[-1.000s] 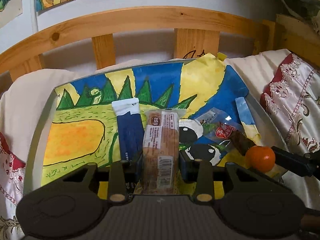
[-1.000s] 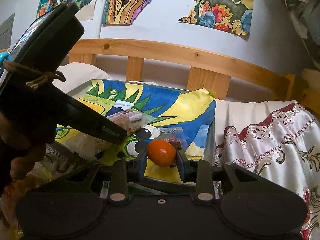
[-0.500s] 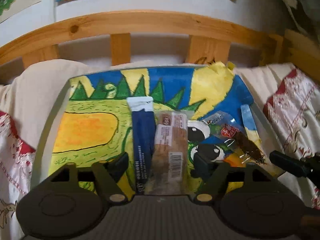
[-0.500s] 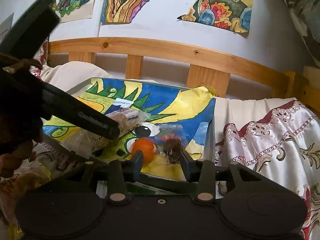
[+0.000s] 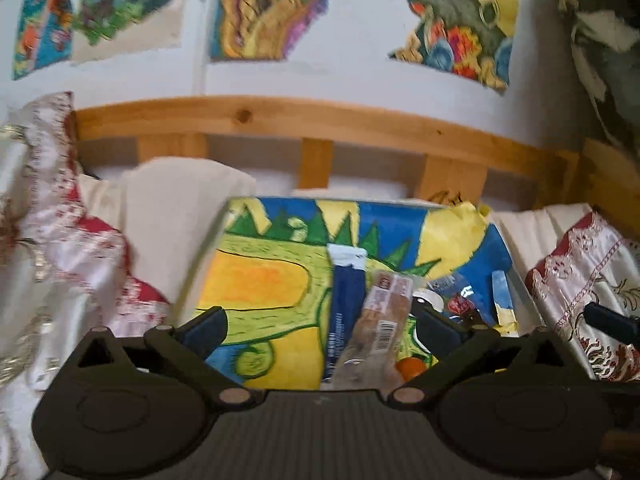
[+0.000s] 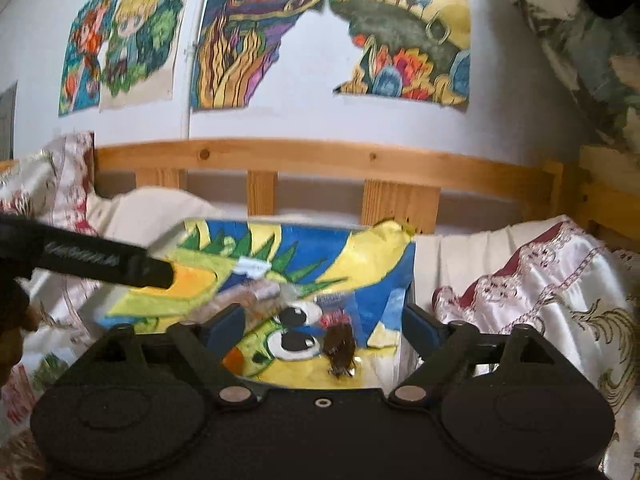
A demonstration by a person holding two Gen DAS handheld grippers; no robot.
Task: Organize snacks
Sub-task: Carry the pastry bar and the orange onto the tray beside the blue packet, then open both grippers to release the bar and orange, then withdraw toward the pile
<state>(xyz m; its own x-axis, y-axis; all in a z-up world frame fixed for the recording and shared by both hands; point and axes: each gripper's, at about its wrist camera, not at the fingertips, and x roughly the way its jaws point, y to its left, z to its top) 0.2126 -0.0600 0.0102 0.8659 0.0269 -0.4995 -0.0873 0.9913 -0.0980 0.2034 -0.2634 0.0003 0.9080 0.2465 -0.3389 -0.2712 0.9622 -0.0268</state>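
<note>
The left gripper (image 5: 320, 326) is opening, its jaws spreading wide with nothing pressed between the pads; the blue fingers (image 5: 206, 330) are standing well apart over the tray (image 5: 520, 280), which is lined with a bright painted paper of yellow, green and blue. Between those fingers, lying flat on the paper, a dark blue snack bar (image 5: 344, 300) and a clear-wrapped biscuit bar (image 5: 380, 320) are sitting side by side and touching, their long sides running away from the camera. Just right of the biscuit bar's near end an orange (image 5: 410, 368) is peeking out beside the right finger, and further right a small clear packet with a red label (image 5: 456, 298) is resting on the paper. The right gripper (image 6: 324, 328) is also opening, its jaws gripping nothing; between them on the paper a dark brown wrapped sweet (image 6: 340, 348) is lying near the painted eyes, with the orange partly hidden behind its left finger. The tray is sitting on a bed among patterned satin bedding (image 6: 540, 272), in front of a wooden headboard (image 6: 320, 158), with paintings (image 6: 248, 36) hanging on the white wall above
</note>
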